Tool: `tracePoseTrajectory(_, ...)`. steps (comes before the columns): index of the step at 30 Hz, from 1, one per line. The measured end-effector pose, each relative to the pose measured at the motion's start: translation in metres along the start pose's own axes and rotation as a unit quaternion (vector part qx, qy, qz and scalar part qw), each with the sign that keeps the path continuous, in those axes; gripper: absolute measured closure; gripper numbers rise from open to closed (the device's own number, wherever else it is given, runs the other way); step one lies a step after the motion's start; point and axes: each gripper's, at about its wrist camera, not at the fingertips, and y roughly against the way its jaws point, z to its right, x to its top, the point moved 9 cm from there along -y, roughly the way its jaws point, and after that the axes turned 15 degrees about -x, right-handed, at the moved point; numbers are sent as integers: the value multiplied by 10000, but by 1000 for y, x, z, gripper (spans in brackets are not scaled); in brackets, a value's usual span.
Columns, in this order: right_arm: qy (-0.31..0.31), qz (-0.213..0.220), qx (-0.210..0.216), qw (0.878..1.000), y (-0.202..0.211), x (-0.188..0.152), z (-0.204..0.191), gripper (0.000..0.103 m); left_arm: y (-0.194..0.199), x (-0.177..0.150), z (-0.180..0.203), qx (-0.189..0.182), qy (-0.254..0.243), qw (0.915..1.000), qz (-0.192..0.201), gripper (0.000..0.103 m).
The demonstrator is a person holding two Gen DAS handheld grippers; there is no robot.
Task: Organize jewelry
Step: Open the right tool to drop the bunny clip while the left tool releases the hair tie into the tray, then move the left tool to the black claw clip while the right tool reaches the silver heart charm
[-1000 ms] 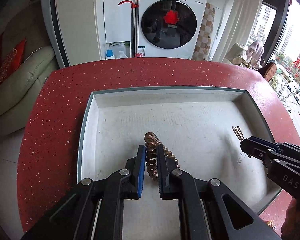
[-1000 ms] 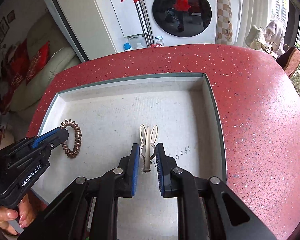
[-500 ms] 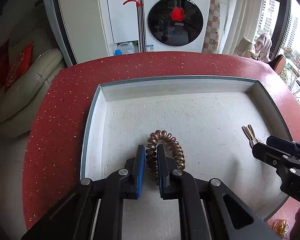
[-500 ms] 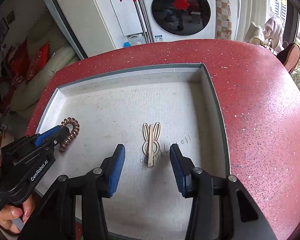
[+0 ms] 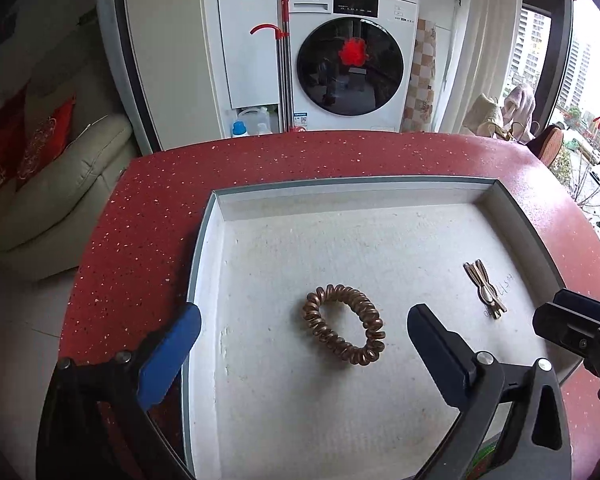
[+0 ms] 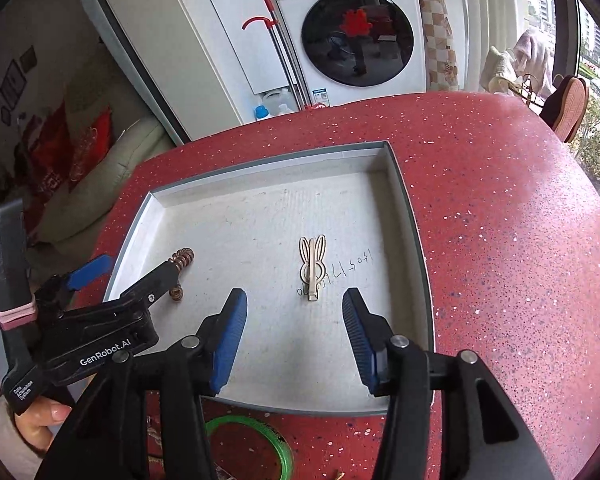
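Spiral hair tie (image 5: 343, 325) lay in the tray (image 5: 204, 248) — half hidden from the right camera; left gripper (image 5: 304, 334) and right gripper (image 6: 294, 320) gaped wide, empty, rabbit-ear clip (image 6: 313, 266) between them.

My left black two-finger gripper (image 5: 304, 332) and right black two-finger gripper (image 6: 294, 312) both have jaws spread wide, gripping nothing.

Washing machine (image 5: 350, 60), far ahead of both grippers: brand "Panasonic" on its top panel. Left gripper (image 6: 134, 276), seen from the right wrist: "GenRobot.AI" on the body, "Data Acquisition System" on the handle. Tray (image 6: 412, 216) floor, beside the rabbit-shaped hair clip (image 6: 313, 266): handwritten marks, not legible.
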Motion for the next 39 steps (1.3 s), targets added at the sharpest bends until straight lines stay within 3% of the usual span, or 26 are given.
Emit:
tracePoseTrajectory(2,-7,23,53,10000,7,-4,-1,47,14,2,1,9,-59,9998,185,0)
tracePoseTrajectory(7,-96,225,234,9994,34,-13,-3,26,50,-5,4,-241,-39,9989,398,0)
tracePoseTrajectory(11,-343,420,428,9976,58,-23,2,17,72,-26,8,-601,59,9977,297,0)
tracePoseTrajectory(14,-494,493,574,9959,70,-35,7,0,86,-48,10,-600,-28,9980,181,0)
tracePoseTrajectory(18,-550,398,702,9952,80,-58,10,0,106,-78,9,-516,19,9984,242,0)
tracePoseTrajectory(22,-460,-58,741,9962,76,-89,11,0,122,-103,8,-444,47,9986,297,0)
tracePoseTrajectory(31,-425,-323,-36,9986,67,-141,50,0,127,-148,32,-614,-390,9973,54,0)
tracePoseTrajectory(39,-478,-448,-560,9963,59,-158,77,0,115,-173,46,-710,-344,9966,-239,0)
